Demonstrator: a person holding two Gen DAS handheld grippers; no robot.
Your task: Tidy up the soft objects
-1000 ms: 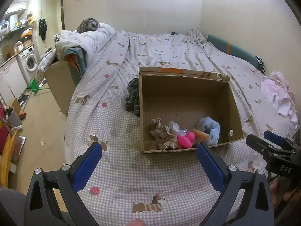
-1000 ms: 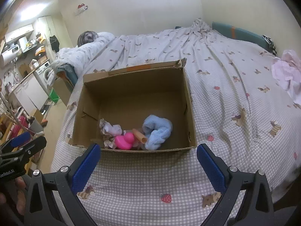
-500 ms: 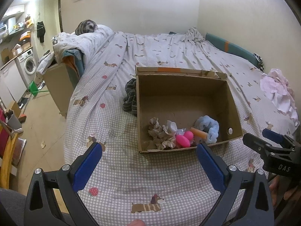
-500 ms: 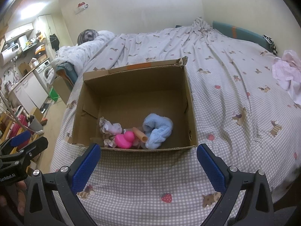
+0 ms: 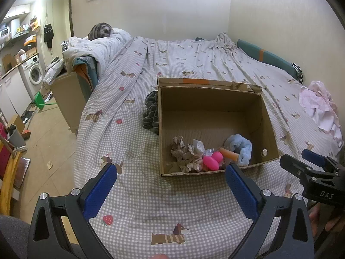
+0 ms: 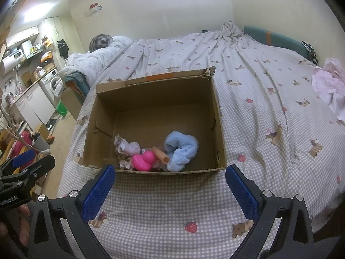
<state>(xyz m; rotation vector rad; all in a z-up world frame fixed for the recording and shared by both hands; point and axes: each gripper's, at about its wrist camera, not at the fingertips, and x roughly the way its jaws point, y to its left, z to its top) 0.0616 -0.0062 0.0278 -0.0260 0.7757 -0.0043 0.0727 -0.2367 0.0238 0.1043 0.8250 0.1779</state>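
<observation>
An open cardboard box (image 5: 215,110) (image 6: 155,99) stands on the bed. Inside lie a blue plush (image 5: 240,147) (image 6: 181,151), a pink toy (image 5: 212,160) (image 6: 143,160), an orange tube (image 5: 228,153) (image 6: 160,154) and beige frilly cloth (image 5: 185,155) (image 6: 126,149). A dark striped garment (image 5: 151,112) lies left of the box. A pink cloth (image 5: 319,105) (image 6: 330,82) lies at the right. My left gripper (image 5: 170,179) and right gripper (image 6: 168,179) are open and empty, in front of the box.
The bed has a checked sheet (image 5: 172,205) with dog prints. A rolled duvet (image 5: 97,49) and a cardboard box (image 5: 64,95) stand at the bed's left. The floor (image 5: 49,138) and a washing machine (image 5: 34,73) are further left. Walls bound the far and right sides.
Both grippers have drawn back slightly from the box, which looks a little smaller and farther. Both stay open and empty.
</observation>
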